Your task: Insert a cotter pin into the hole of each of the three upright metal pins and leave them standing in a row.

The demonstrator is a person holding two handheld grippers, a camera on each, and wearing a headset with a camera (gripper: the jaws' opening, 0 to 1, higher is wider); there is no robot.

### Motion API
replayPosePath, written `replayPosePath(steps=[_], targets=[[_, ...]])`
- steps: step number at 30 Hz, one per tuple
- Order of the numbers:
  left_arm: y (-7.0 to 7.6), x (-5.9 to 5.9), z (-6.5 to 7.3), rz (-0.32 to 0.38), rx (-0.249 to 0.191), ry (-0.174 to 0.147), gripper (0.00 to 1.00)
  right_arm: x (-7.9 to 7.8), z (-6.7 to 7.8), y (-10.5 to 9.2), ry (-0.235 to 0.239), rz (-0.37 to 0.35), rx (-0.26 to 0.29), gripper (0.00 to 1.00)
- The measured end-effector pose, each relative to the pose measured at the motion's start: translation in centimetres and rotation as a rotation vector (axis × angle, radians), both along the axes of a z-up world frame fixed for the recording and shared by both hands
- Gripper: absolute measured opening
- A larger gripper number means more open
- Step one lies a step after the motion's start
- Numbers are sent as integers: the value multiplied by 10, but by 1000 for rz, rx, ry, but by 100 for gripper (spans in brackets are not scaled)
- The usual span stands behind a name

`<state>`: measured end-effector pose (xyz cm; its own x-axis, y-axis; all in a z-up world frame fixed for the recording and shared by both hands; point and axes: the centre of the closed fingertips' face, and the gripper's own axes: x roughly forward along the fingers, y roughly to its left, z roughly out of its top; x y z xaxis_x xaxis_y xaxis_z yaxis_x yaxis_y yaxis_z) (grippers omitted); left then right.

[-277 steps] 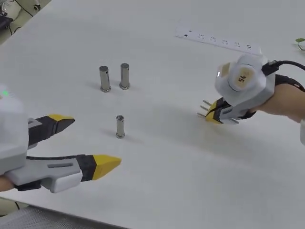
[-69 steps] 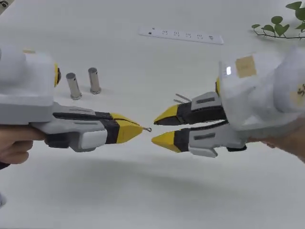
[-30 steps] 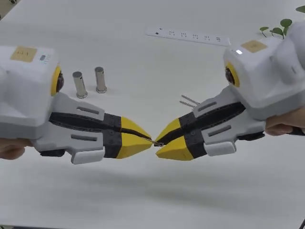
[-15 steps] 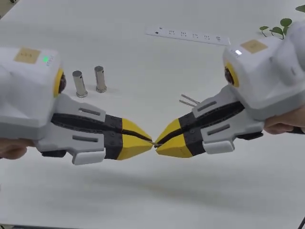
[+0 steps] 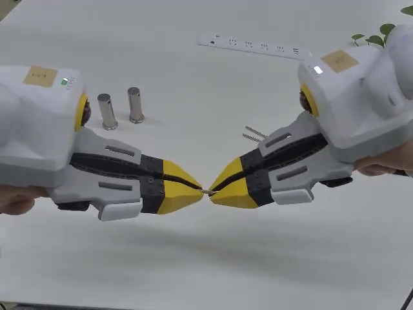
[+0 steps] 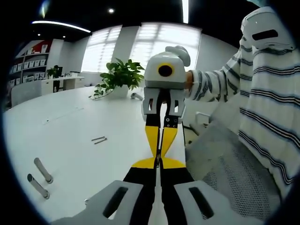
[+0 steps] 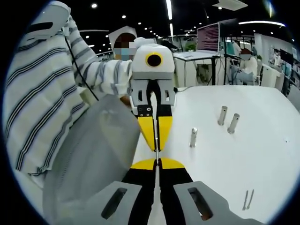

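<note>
Left gripper (image 5: 193, 188) and right gripper (image 5: 217, 186) tip to tip, both pairs of fingers (image 5: 174, 178) closed on one cotter pin (image 5: 208, 191) (barely visible)

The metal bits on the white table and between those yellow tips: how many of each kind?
Upright metal pins: 3
Cotter pins: 3 (2 loose on the table, 1 pinched between the left hand-held gripper and the right hand-held gripper)
Total: 6
</note>
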<state>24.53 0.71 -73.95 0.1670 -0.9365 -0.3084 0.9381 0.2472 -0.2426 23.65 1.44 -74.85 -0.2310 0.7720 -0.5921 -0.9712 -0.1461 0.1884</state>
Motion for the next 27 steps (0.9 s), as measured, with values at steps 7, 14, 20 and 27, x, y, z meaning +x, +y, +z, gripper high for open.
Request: replayPosePath(steps=[7, 14, 20, 27], targets=[[-2, -1, 0, 14, 7, 15, 0, 3, -2, 0, -3, -8, -6, 3], [0, 2, 0, 33, 17, 5, 1, 10, -5, 3, -13, -26, -17, 3], [8, 19, 5, 106, 9, -37, 13, 16, -12, 4, -8, -53, -44, 3], [29, 40, 3, 199, 44, -87, 28, 19, -20, 2, -5, -96, -70, 3]])
